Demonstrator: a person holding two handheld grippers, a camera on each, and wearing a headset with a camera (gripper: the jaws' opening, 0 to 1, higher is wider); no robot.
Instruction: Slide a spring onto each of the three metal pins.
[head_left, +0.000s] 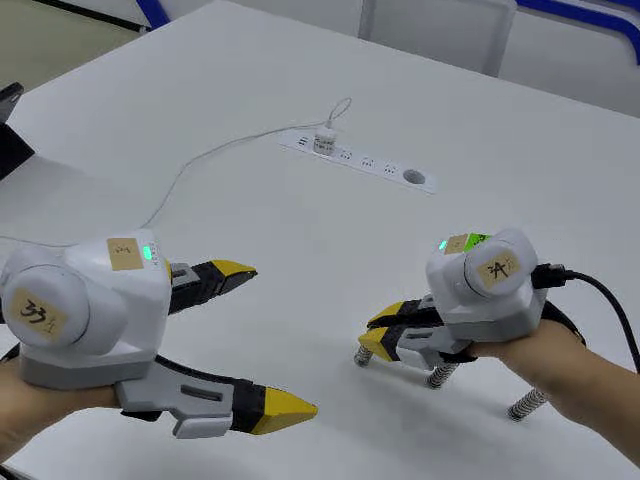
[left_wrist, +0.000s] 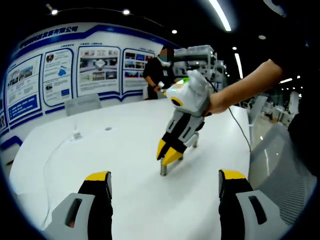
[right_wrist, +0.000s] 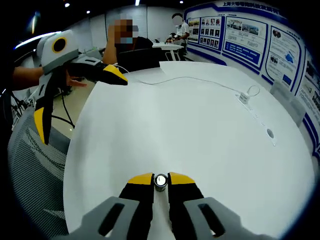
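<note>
while your right gripper's (head_left: 378, 330) fingers (right_wrist: 142, 186) clamp a spring (right_wrist: 160, 182), left gripper's (head_left: 275, 338) fingers (left_wrist: 97, 184) gape wide, empty; next, likely push it home.

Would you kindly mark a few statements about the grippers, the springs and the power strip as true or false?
1. The left gripper is wide open and holds nothing. True.
2. The right gripper is shut on a small metal part. True.
3. The power strip lies between the grippers. False: it lies farther across the table, beyond both.
4. Nothing is plugged into the power strip. False: a white plug with a cable sits in it.
5. Two springs rest on the table near the right gripper. True.
</note>
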